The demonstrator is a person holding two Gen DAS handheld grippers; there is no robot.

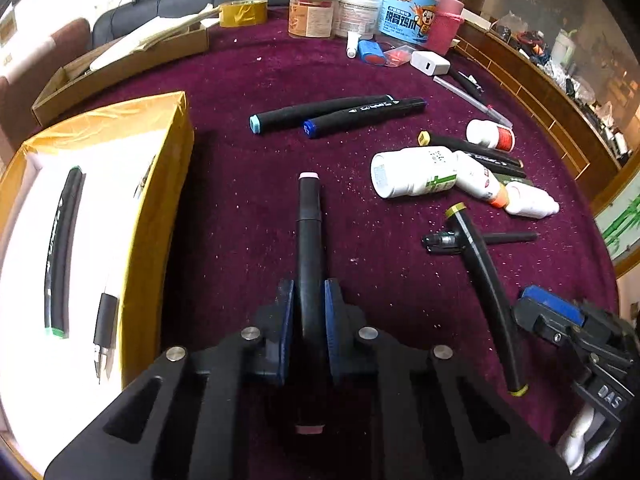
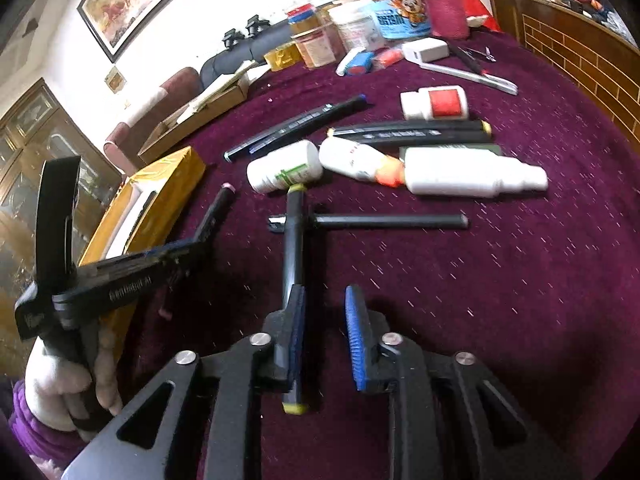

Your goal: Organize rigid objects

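Note:
My left gripper (image 1: 308, 308) is shut on a black marker with pink caps (image 1: 309, 216), which points away over the purple tablecloth (image 1: 248, 208). The right wrist view shows this gripper (image 2: 188, 250) and its marker (image 2: 218, 210) at the left. Beside it stands a yellow box (image 1: 160, 200) with a white inside, holding a green-capped marker (image 1: 60, 252) and a pen (image 1: 105, 328). My right gripper (image 2: 325, 300) is open; a yellow-capped marker (image 2: 293, 236) lies along its left pad, apart from the right pad. That marker (image 1: 486, 284) crosses a black pen (image 1: 508, 237).
Two black markers (image 1: 340, 114) lie mid-table. White bottles (image 1: 416, 174) and more markers sit in a heap at the right. Jars and tubs (image 1: 360, 12), a tape roll (image 1: 243, 12) and a cardboard box (image 1: 120, 64) line the far edge. A person's hand (image 2: 80, 384) holds the left gripper.

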